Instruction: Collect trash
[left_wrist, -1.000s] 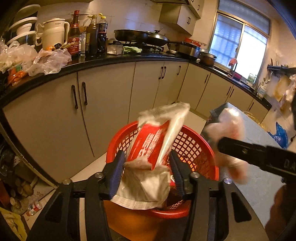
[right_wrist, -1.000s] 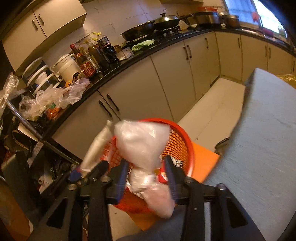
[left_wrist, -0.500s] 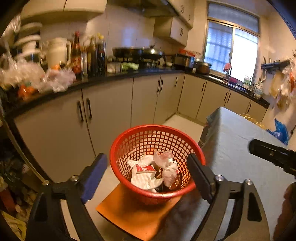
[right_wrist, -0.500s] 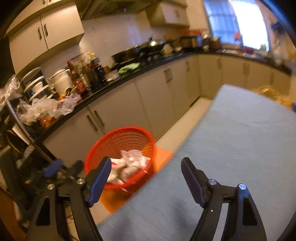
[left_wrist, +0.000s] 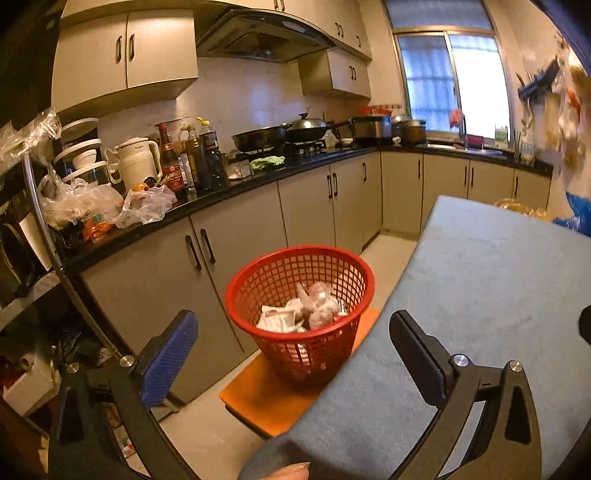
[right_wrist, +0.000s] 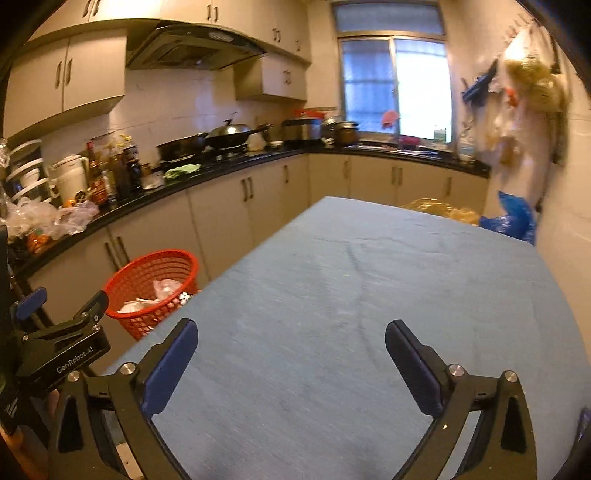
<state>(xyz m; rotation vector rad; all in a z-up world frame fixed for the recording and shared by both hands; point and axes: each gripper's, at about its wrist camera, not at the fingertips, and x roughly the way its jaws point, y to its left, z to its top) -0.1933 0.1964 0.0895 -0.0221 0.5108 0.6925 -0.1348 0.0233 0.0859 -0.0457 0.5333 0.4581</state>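
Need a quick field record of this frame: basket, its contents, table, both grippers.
basket: red mesh basket on an orange mat on the floor, beside the table edge
contents: crumpled plastic bag and white wrappers inside
table: blue-grey cloth top, no trash visible on it
left gripper: jaws opening, nothing between them, pointed toward the basket
right gripper: jaws opening, nothing between them, over the table

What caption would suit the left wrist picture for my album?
Left gripper, its jaws opening and empty, faces a red basket of wrappers beside the blue table.
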